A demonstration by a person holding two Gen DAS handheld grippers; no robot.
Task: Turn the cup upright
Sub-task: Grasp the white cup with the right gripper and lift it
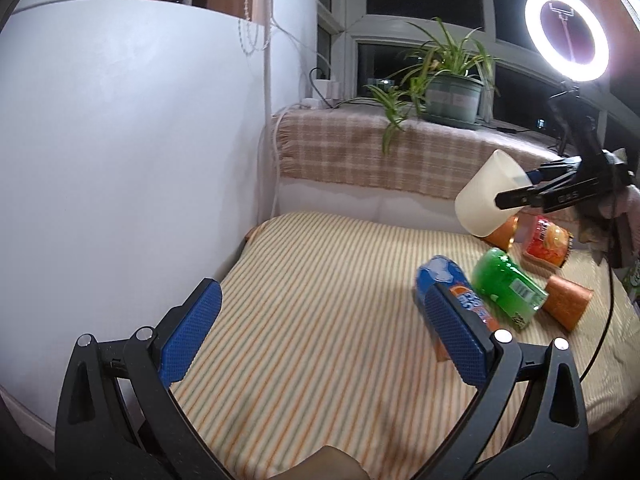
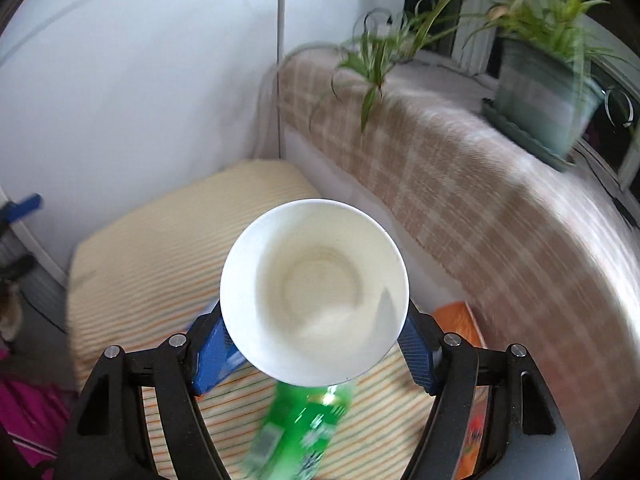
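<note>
The white plastic cup (image 2: pixel 314 292) is held in the air by my right gripper (image 2: pixel 316 354), whose blue pads (image 2: pixel 214 356) clamp its sides. Its open mouth faces the right wrist camera, so I see the inside bottom. In the left wrist view the cup (image 1: pixel 486 200) hangs tilted above the striped table at the far right, mouth pointing down-left, with the right gripper (image 1: pixel 516 188) shut on it. My left gripper (image 1: pixel 324 332) is open and empty, low over the near left part of the striped cloth (image 1: pixel 320 280).
Lying on the cloth at right are a blue can (image 1: pixel 452 292), a green bottle (image 1: pixel 508 288), a red snack packet (image 1: pixel 546 242) and two brown cups (image 1: pixel 566 300). A potted plant (image 1: pixel 452 96) stands on the sill behind. A ring light (image 1: pixel 566 34) stands at right. A white wall is left.
</note>
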